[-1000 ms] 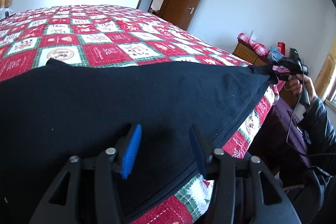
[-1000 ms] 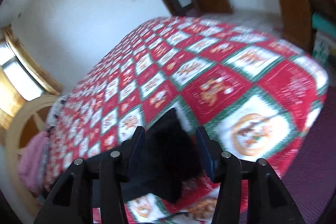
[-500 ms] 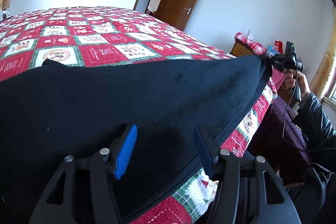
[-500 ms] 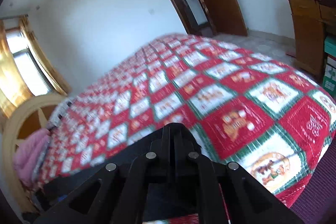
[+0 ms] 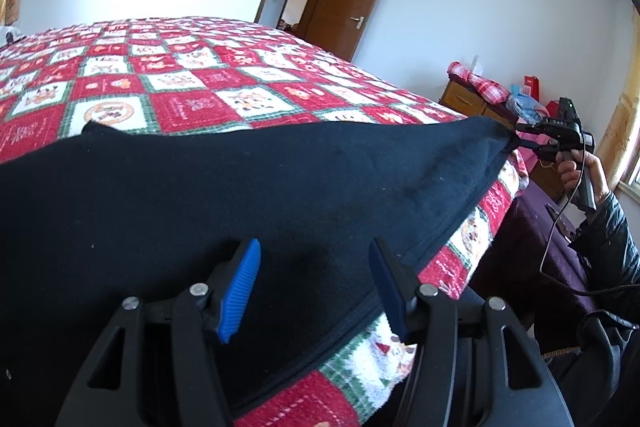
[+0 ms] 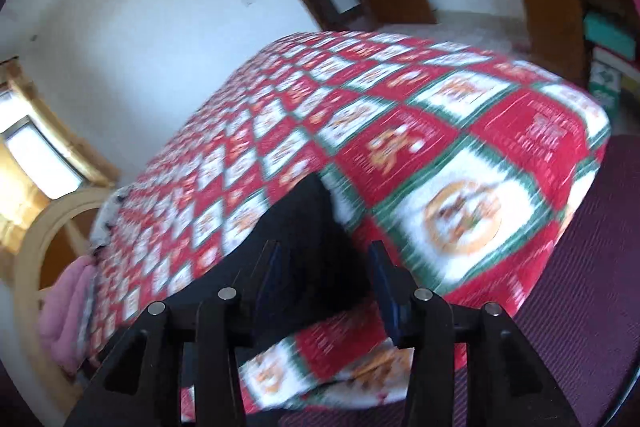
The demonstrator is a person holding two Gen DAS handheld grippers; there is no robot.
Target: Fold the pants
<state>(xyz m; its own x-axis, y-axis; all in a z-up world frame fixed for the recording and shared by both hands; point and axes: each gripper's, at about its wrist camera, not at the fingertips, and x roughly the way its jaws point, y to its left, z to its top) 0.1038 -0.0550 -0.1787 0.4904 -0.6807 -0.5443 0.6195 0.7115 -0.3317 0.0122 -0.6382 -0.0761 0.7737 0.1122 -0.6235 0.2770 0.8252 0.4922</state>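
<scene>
- Left wrist view: the left gripper point(image 5: 314, 283) hangs with its jaws apart over the near part of the black pants point(image 5: 200, 195); the cloth lies under and between the pads, but nothing is pinched; this gripper looks the same as a second ago
- Right wrist view, blurred: the right gripper point(image 6: 324, 275) has its jaws opening; half a second ago they were closed tight on the corner of the pants point(image 6: 304, 227); now the dark cloth sits between the pads without being squeezed
- Seen from the left side, that gripper point(image 5: 524, 139), held in a hand point(image 5: 580, 175) at the far right, still meets the corner, which is drawn up to a point at its tips
- My reading: the corner has been tugged to stretch the fabric and is now being let go, so smoothing is about done and the fold itself has not begun; once free, the corner should drop onto the quilt
- The pants lie along the near edge of the bed, on the red, white and green checked quilt point(image 5: 180, 83); their long axis runs left to right, from beneath the left gripper toward the right one, roughly parallel to that edge
- The right end tapers to the lifted corner; the left end runs out of view; whether waist or hem points right, I cannot tell
</scene>
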